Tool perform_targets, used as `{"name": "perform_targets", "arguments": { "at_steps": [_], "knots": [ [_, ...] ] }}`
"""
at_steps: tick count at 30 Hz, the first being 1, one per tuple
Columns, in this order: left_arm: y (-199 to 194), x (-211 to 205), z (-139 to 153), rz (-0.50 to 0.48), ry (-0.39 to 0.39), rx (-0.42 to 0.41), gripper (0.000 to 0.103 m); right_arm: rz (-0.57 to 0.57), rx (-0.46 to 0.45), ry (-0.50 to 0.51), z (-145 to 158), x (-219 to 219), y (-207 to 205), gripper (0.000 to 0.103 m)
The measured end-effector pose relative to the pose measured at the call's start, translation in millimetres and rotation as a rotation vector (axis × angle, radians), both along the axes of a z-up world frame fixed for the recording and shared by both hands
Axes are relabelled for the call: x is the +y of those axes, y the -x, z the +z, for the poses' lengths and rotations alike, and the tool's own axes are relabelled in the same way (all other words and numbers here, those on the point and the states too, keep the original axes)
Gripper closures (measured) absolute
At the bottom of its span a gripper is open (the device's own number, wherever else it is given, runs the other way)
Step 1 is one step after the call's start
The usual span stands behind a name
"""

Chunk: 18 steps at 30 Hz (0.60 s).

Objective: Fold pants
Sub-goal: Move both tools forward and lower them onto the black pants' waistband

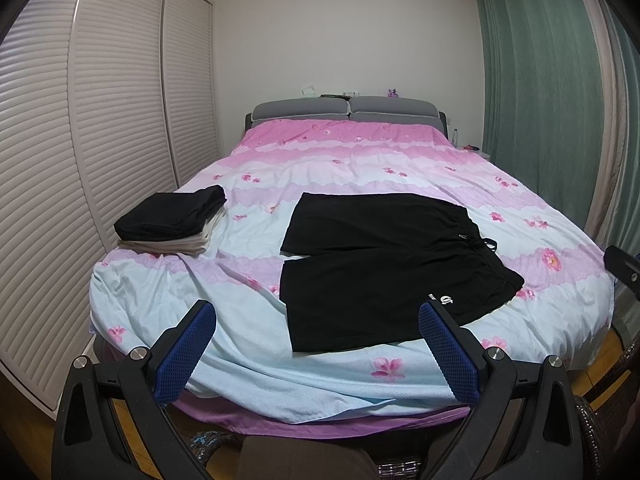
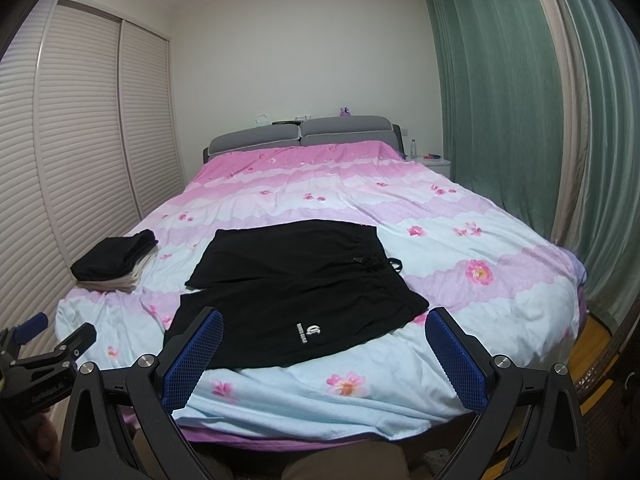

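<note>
Starting at the left edge of the bed [image 1: 152, 300], a stack of folded clothes [image 1: 172, 220] sits near the louvred wardrobe doors [image 1: 100, 120], black pieces on top of pale ones. Next, toward the middle, the black shorts [image 1: 384, 268] lie spread flat on the flowered cover, legs pointing left, waistband and drawstring to the right, a small white logo on the nearer leg. The left gripper [image 1: 316, 344] hangs short of the bed's near edge with its blue pads spread wide and nothing between them; the right gripper [image 2: 324, 352] does the same, also wide apart and empty, its view framing the nearer leg and logo. On the far right hang green curtains [image 2: 500, 100]. Nothing is folded yet, so the first grasp is probably ahead. The likely trouble is the soft cover: a pinch taken too deep could catch the bedding along with the thin black cloth and drag it up. Grabbing only one layer at the waistband would let the fold slump crooked, and the loose drawstring could snag a pad.
</note>
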<state>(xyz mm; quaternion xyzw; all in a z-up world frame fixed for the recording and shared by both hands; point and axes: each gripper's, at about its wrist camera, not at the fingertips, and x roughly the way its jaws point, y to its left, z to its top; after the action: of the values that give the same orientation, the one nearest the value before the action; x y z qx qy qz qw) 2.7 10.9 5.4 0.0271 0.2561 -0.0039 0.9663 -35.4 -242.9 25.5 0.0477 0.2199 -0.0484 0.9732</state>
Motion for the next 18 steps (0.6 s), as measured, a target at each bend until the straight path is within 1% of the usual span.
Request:
{"name": "perform_targets", "arguments": {
  "at_steps": [5,9,14,18],
  "knots": [
    [-15.9,-2.1,-2.0,-0.003,0.009,0.017,0.000,-0.018,-0.014,0.011,3.7,-5.0,-9.1,0.000],
    [-38.0,-9.2,-1.5,-0.020,0.012,0.031,0.000,-0.024,-0.009,-0.005,7.4,-11.2,-28.3,0.000],
    [-66.6,-21.7,1.6,-0.044,-0.011,0.022,0.000,-0.030,0.001,-0.024,9.9,-23.3,-59.9,0.000],
    [-95.8,-33.3,3.9,-0.055,-0.033,0.008,0.000,-0.032,0.013,-0.026,10.2,-33.0,-94.2,0.000]
  ]
}}
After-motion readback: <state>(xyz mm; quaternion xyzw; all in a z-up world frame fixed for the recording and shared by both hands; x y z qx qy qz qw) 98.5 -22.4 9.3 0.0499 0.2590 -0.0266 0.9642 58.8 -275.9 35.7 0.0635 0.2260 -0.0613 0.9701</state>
